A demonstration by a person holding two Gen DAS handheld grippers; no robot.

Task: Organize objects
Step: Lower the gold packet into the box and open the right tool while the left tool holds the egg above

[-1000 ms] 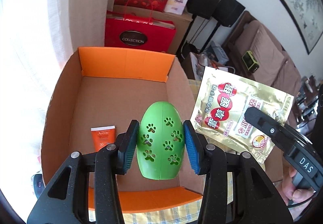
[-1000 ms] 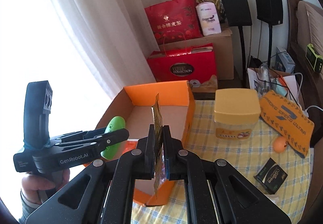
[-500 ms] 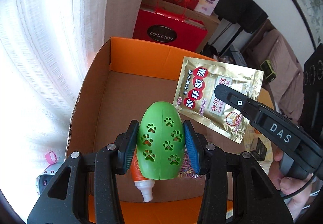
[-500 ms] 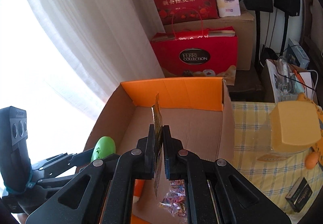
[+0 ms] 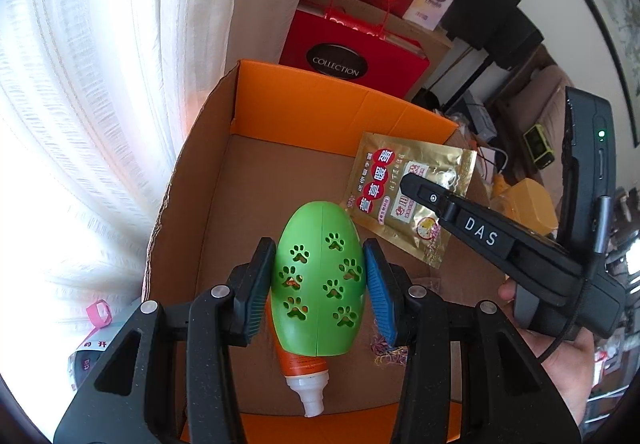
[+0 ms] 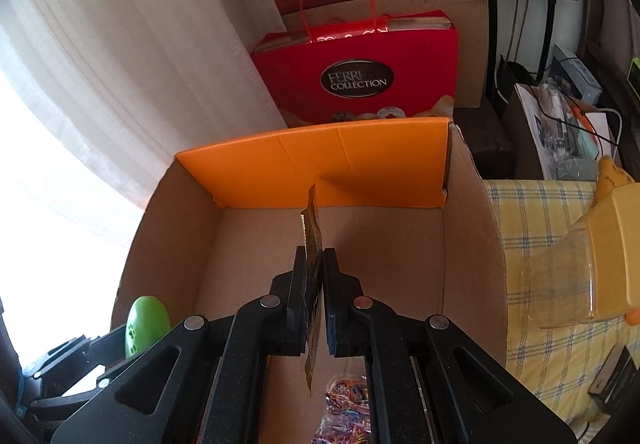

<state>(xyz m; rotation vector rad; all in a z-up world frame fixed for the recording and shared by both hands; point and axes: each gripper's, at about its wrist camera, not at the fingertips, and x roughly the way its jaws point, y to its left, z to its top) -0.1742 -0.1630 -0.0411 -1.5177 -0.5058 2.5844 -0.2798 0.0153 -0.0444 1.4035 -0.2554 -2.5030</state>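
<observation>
My left gripper [image 5: 320, 284] is shut on a green egg-shaped case with paw-print holes [image 5: 318, 280], held over the open cardboard box [image 5: 192, 203]. The egg also shows at the lower left of the right wrist view [image 6: 145, 324]. My right gripper [image 6: 314, 276] is shut on a gold foil packet [image 6: 312, 240], seen edge-on above the box floor. The packet [image 5: 404, 195] and the right gripper [image 5: 424, 199] also show in the left wrist view, over the box's right side. An orange tube with a white cap [image 5: 306, 376] lies in the box under the egg.
A bag of coloured rubber bands [image 6: 344, 408] lies in the box near its front. A yellow-lidded clear jar [image 6: 592, 264] stands on the checked tablecloth [image 6: 532, 211] right of the box. Red gift bags [image 6: 356, 75] and a curtain [image 6: 120, 63] stand behind.
Both grippers moved forward over the box with their objects. The packet went from the box's right rim to above its floor. The tube and rubber bands now lie beneath the grippers.
</observation>
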